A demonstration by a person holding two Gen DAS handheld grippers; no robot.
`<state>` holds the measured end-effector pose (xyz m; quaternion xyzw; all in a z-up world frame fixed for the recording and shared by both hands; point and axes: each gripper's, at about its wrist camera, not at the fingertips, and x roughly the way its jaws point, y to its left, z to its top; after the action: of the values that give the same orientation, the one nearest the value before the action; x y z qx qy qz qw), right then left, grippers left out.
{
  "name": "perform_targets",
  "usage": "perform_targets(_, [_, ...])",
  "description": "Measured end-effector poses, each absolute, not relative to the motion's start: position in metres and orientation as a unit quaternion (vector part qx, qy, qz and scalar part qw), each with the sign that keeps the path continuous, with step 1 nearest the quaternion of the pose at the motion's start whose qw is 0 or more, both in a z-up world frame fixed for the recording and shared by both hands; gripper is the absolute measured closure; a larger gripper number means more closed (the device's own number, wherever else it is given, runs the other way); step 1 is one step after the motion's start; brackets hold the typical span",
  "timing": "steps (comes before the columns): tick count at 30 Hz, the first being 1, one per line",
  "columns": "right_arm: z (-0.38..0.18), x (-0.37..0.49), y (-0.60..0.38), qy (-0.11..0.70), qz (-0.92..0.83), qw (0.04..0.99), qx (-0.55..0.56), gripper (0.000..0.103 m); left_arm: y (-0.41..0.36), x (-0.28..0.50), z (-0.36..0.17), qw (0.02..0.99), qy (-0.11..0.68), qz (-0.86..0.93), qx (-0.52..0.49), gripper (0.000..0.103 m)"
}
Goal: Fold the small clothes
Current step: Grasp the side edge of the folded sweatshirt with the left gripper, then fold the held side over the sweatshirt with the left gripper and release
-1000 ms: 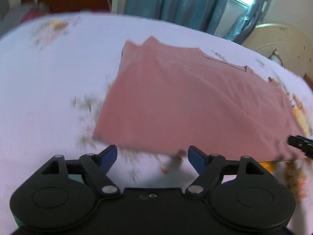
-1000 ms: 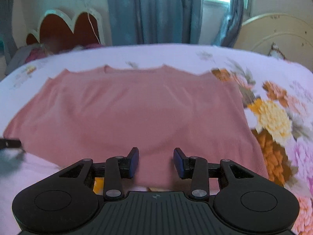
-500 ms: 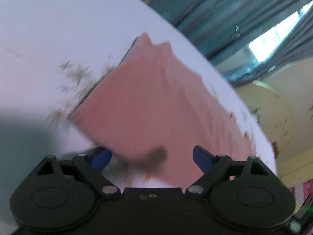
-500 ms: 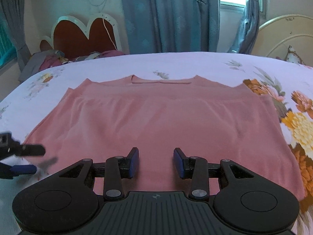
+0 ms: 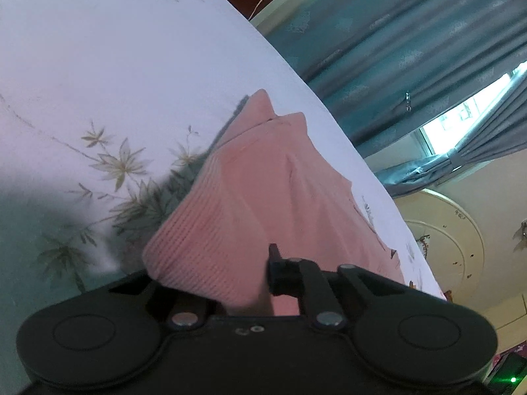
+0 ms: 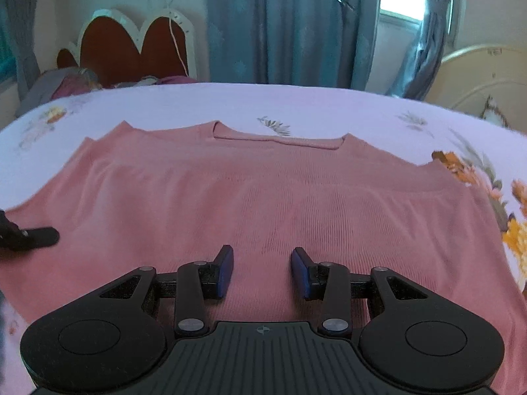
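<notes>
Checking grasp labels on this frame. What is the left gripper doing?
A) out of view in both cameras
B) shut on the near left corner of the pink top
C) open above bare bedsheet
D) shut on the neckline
B: the left gripper has just been closing, and in its own view the ribbed corner of the pink top bunches up between its jaws.

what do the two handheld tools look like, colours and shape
Both are matte black plastic. The right tool has two round side housings, silver pivot screws, linked arms, a ribbed centre plate with a small crosshair mark, and blue pads on its fingers. The left tool shares the round housings and silver screws.
</notes>
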<state>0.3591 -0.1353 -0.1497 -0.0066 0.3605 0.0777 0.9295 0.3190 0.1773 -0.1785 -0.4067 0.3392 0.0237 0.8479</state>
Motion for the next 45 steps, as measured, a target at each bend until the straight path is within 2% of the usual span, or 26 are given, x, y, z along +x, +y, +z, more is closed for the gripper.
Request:
perform_targets(7, [-0.153, 0.362, -0.135, 0.362, 0.076, 0.929, -0.005, 0.064, 0.167, 0.316, -0.157, 0.874, 0.316, 0.023, -0.369, 0.094])
perform_targets(13, [-0.146, 0.366, -0.148, 0.365, 0.104, 0.925, 0.020, 0.064, 0.119, 0.328, -0.105, 0.925, 0.291, 0.007, -0.242, 0.094])
perform_targets(20, [-0.114, 0.334, -0.240, 0.324, 0.095, 0.936, 0.102, 0.064, -0.012, 0.361, -0.055, 0.949, 0.275, -0.107, -0.107, 0.094])
perform_targets(24, [-0.113, 0.306, -0.316, 0.323, 0.049, 0.937, 0.124, 0.064, -0.100, 0.364, -0.064, 0.940, 0.281, -0.187, -0.055, 0.094])
perform_targets(27, [-0.121, 0.289, -0.364, 0.330, 0.017, 0.934, 0.135, 0.064, -0.154, 0.359, -0.096, 0.922, 0.316, -0.223, -0.018, 0.094])
perform_targets(28, [-0.123, 0.286, -0.376, 0.334, 0.009, 0.932, 0.138, 0.064, -0.170, 0.356, -0.109, 0.913, 0.334, -0.232, -0.002, 0.093])
perform_targets(30, [-0.126, 0.282, -0.396, 0.338, 0.007, 0.928, 0.154, 0.064, -0.191, 0.348, -0.133, 0.895, 0.370, -0.249, 0.026, 0.083])
perform_targets(33, [-0.121, 0.280, -0.412, 0.327, 0.027, 0.926, 0.187, 0.064, -0.198, 0.319, -0.139, 0.897, 0.350, -0.259, 0.075, 0.069])
perform_targets(35, [-0.117, 0.284, -0.413, 0.321, 0.050, 0.923, 0.206, 0.064, -0.192, 0.307, -0.134, 0.889, 0.358, -0.276, 0.068, 0.051])
perform_targets(37, [-0.114, 0.290, -0.408, 0.321, 0.075, 0.920, 0.214, 0.064, -0.183, 0.296, -0.128, 0.889, 0.353, -0.282, 0.068, 0.047])
perform_targets(45, [-0.135, 0.325, -0.379, 0.361, 0.102, 0.907, 0.194, 0.064, -0.115, 0.301, -0.107, 0.922, 0.348, -0.170, 0.027, 0.046])
